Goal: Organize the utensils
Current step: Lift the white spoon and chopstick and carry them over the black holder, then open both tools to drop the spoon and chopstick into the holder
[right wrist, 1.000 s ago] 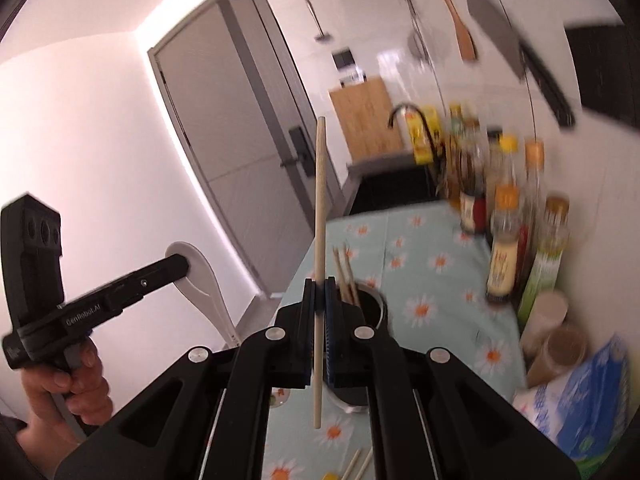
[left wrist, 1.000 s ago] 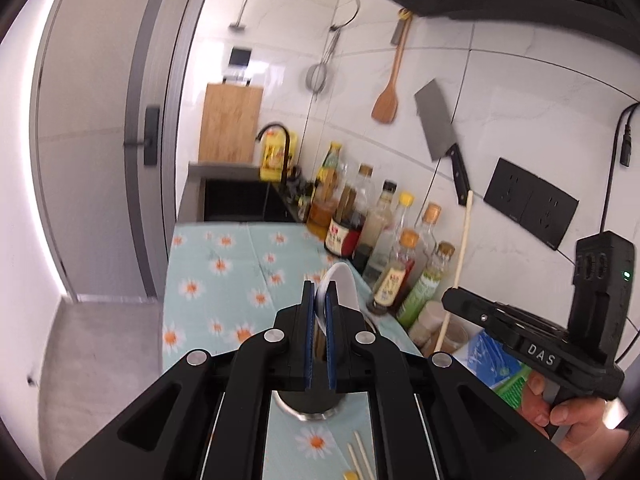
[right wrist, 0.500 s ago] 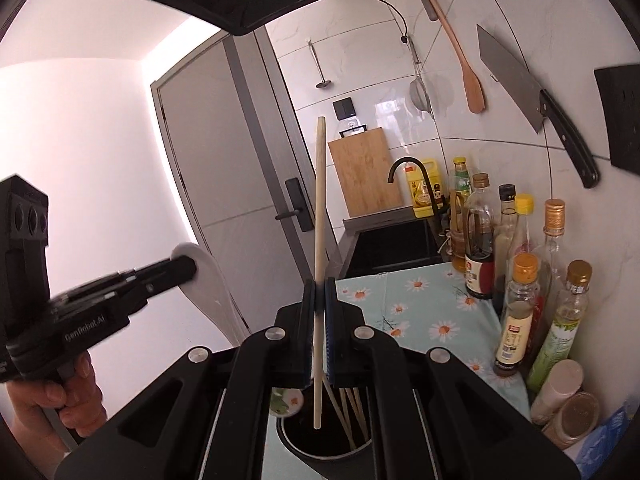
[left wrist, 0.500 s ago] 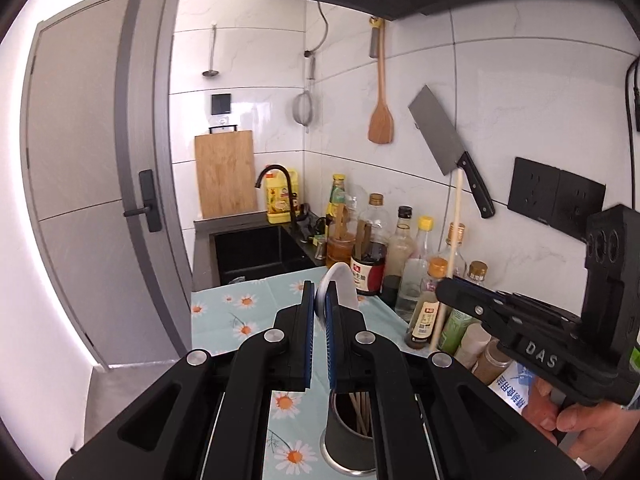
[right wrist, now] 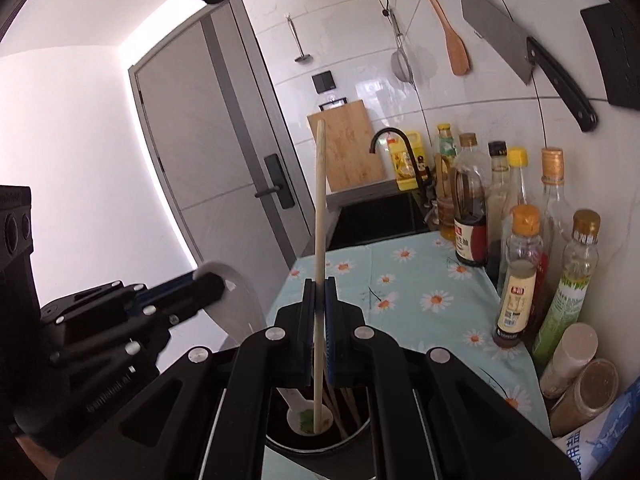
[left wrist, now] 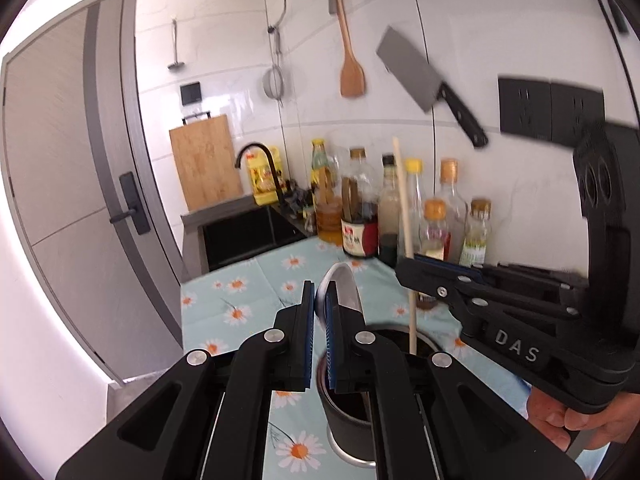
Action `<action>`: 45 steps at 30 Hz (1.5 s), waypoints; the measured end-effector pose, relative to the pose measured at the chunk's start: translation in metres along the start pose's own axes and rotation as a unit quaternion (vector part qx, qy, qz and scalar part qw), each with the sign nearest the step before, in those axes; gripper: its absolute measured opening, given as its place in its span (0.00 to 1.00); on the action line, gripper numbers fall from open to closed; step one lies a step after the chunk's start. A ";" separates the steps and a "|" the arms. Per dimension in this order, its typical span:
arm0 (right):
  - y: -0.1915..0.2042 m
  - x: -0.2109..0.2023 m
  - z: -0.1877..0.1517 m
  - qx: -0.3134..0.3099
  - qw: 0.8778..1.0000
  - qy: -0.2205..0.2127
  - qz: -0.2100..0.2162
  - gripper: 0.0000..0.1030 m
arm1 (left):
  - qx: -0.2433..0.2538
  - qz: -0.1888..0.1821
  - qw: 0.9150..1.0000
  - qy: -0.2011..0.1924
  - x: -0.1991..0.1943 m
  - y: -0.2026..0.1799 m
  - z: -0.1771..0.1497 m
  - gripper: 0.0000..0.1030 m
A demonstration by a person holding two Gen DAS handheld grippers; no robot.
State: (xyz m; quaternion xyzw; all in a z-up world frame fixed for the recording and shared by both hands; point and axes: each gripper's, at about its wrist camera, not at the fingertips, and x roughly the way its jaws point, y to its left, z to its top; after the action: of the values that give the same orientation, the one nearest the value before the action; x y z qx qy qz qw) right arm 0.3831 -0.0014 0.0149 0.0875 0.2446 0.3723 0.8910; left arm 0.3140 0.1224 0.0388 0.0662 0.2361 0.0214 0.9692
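Table (right wrist: 420, 280) under daisy cloth, carrying dark utensil cup (left wrist: 352, 420). Left hand-held gripper (left wrist: 318, 320) clamped on white spoon (left wrist: 344, 288), bowl end down inside cup. Right hand-held gripper (right wrist: 319, 320) clamped on 1 upright chopstick (right wrist: 319, 200), lower tip inside cup.

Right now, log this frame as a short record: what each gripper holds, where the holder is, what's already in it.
left gripper: shut on white ceramic spoon, handle end clamped, spoon reaching down into the holder
right gripper: shut on long wooden chopstick, upright, lower tip inside the holder
holder: dark cylindrical metal utensil holder on daisy-print tablecloth
holder contents: chopsticks
background: sauce bottles along tiled wall
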 end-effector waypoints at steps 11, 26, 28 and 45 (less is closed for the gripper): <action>-0.004 0.015 -0.030 0.005 0.999 0.047 -0.011 0.12 | -0.028 -0.027 0.998 0.055 0.021 -0.004 -0.032 0.14; -0.002 -0.019 -0.023 0.020 0.999 0.034 -0.009 0.20 | -0.068 -0.033 0.996 0.040 -0.002 0.009 -0.027 0.15; 0.002 -0.024 -0.022 0.016 0.999 0.032 -0.008 0.20 | -0.072 -0.032 0.996 0.035 -0.008 0.010 -0.026 0.15; 0.017 -0.085 -0.031 0.058 0.997 0.056 0.016 0.33 | -0.123 -0.072 0.989 0.034 -0.057 0.003 -0.046 0.26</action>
State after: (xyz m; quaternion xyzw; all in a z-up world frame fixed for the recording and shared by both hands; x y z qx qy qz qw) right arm 0.3056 -0.0501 0.0253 0.1223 0.3136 0.3763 0.8632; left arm 0.2420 0.1268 0.0253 -0.0716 0.2686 -0.0168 0.9604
